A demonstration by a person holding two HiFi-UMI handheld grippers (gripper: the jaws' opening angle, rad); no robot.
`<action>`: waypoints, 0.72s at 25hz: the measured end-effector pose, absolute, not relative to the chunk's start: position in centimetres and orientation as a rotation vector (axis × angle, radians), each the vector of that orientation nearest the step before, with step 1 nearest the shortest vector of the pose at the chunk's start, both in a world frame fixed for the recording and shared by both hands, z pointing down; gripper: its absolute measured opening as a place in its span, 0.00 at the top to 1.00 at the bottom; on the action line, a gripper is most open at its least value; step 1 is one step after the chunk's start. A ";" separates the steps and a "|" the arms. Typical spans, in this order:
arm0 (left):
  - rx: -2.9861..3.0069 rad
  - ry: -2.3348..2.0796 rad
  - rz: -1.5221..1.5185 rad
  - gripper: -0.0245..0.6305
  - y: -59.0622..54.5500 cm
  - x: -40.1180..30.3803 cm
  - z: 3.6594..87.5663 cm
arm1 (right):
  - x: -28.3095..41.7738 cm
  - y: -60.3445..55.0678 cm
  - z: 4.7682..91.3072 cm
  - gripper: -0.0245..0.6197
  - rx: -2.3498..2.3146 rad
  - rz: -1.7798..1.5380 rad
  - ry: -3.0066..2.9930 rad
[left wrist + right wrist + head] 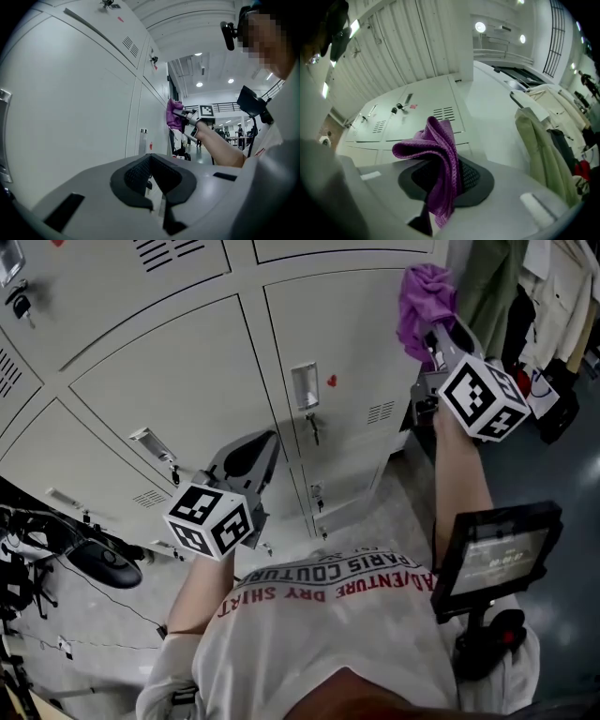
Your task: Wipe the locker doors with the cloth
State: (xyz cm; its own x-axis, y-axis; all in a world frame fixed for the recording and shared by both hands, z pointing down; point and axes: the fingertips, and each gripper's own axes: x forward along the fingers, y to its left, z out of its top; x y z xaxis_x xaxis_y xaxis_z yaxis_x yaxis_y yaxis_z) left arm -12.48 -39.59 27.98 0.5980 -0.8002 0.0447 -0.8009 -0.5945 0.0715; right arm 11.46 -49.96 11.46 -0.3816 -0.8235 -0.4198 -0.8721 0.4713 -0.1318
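Observation:
A bank of pale grey locker doors (178,390) fills the head view, seen from steeply above. My right gripper (434,334) is raised at the upper right, shut on a bunched purple cloth (424,296). The cloth is by the right edge of the door with the latch (305,388); I cannot tell if it touches the door. In the right gripper view the cloth (440,154) hangs folded out of the gripper (450,176). My left gripper (251,454) is lower, close to a door, shut and holding nothing. The left gripper (150,159) view shows the cloth (174,115) further along the lockers.
Coats and jackets (511,287) hang just right of the lockers, also seen as garments (543,140) in the right gripper view. A dark tablet on a mount (495,554) sits at my right side. A chair base and cables (103,563) lie at the lower left. Keys (313,427) hang from locks.

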 end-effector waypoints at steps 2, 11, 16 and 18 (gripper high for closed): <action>2.724 -1.373 0.002 0.96 -39.7 -12.7 28.0 | 9.0 -48.2 11.4 0.86 -1.316 0.166 2.338; 2.690 -1.399 -0.007 0.96 -39.4 -14.1 28.7 | -3.3 -44.4 15.8 0.86 -1.068 0.251 2.599; 2.677 -1.417 -0.008 0.96 -39.5 -14.7 29.1 | -6.9 -44.7 19.0 0.86 -1.016 0.182 2.675; 2.668 -1.418 -0.007 0.96 -39.5 -14.9 29.4 | -7.7 -45.4 19.8 0.86 -1.039 0.185 2.692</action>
